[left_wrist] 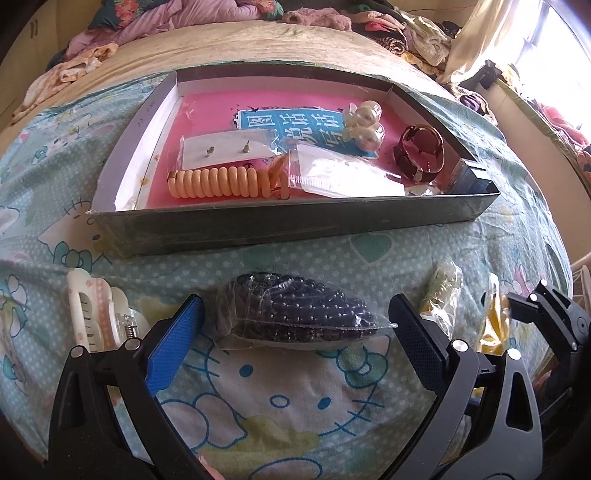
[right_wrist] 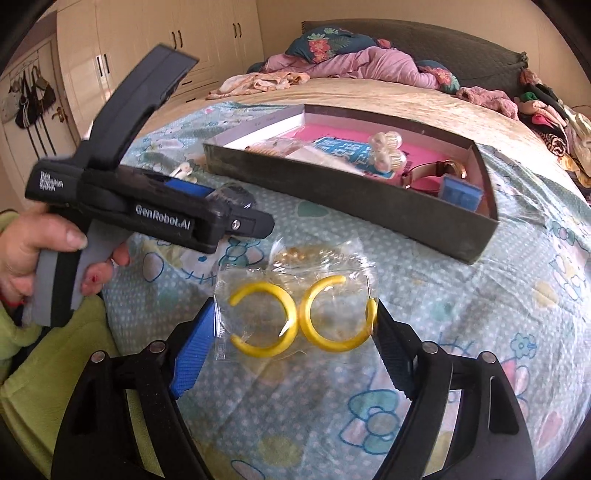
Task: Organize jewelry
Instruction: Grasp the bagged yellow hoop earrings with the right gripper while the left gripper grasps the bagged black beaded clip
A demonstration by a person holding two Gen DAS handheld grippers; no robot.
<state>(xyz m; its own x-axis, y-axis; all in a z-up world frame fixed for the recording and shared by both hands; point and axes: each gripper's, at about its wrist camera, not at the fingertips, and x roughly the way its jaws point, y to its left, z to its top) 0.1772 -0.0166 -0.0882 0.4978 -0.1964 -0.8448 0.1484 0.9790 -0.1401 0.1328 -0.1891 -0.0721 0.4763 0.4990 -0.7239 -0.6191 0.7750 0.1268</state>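
Note:
A shallow dark box (left_wrist: 295, 225) lies on the bedsheet and also shows in the right wrist view (right_wrist: 332, 188). It holds an orange coil band (left_wrist: 218, 182), stud earrings on a card (left_wrist: 225, 147), a pearl clip (left_wrist: 364, 123), a watch (left_wrist: 421, 151) and a clear bag (left_wrist: 343, 173). My left gripper (left_wrist: 295, 332) is open around a bagged dark bead string (left_wrist: 295, 314) on the sheet. My right gripper (right_wrist: 295, 332) is open around a bag of yellow hoop earrings (right_wrist: 299, 317).
A white hair claw (left_wrist: 96, 310) lies left of the left gripper. A bag of gold jewelry (left_wrist: 441, 291) lies to its right, also in the right wrist view (right_wrist: 314, 256). Clothes (left_wrist: 406, 33) are piled at the bed's far side. Wardrobes (right_wrist: 147, 48) stand beyond.

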